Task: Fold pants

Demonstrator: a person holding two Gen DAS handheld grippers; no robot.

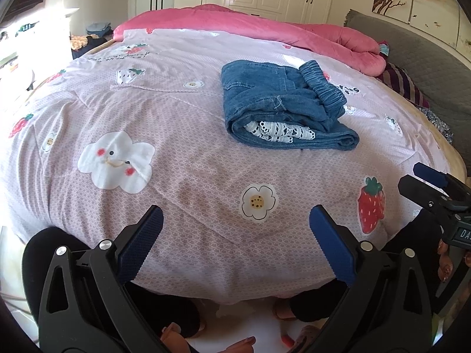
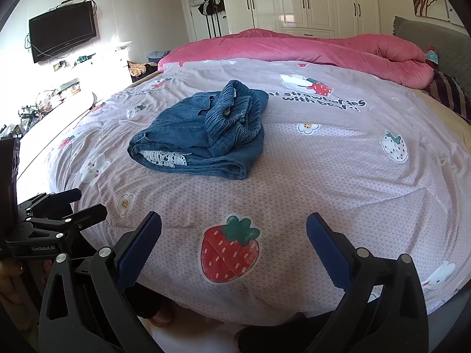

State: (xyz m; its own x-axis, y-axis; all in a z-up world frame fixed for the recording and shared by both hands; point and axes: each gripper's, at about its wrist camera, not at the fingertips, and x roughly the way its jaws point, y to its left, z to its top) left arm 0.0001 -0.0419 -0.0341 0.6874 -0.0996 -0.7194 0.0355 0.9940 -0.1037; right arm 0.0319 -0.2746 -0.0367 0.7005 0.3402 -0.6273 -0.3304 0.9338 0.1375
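A pair of blue denim pants (image 1: 282, 103) lies folded into a compact bundle on the pink patterned bed cover (image 1: 176, 117), with white lace trim showing at its near edge and the elastic waistband on top. It also shows in the right wrist view (image 2: 203, 135). My left gripper (image 1: 235, 235) is open and empty near the bed's front edge, well short of the pants. My right gripper (image 2: 234, 241) is open and empty, also back at the front edge. Each gripper shows at the side of the other's view.
A rolled pink quilt (image 2: 323, 50) lies along the far side of the bed. A grey headboard (image 1: 412, 58) and striped pillow (image 1: 403, 82) are at the right. White wardrobes (image 2: 309, 0) stand behind, a TV (image 2: 63, 31) hangs on the left wall.
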